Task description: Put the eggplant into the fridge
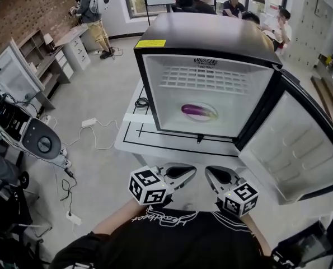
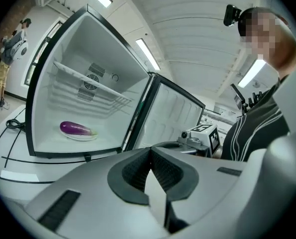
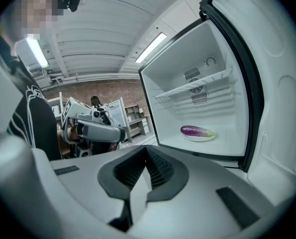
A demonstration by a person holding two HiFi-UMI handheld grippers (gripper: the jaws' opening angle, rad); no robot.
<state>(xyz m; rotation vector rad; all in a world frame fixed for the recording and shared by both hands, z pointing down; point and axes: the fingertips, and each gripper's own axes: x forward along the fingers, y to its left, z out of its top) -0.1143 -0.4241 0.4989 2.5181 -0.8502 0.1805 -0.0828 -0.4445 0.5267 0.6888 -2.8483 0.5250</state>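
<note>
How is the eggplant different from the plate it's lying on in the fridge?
The eggplant is purple with a green end, while the plate is white. The eggplant is long and plump, and the plate is round and flat. The eggplant lies on top, and the plate sits underneath it on the fridge floor. Both are inside the open fridge, below the wire shelf.
</note>
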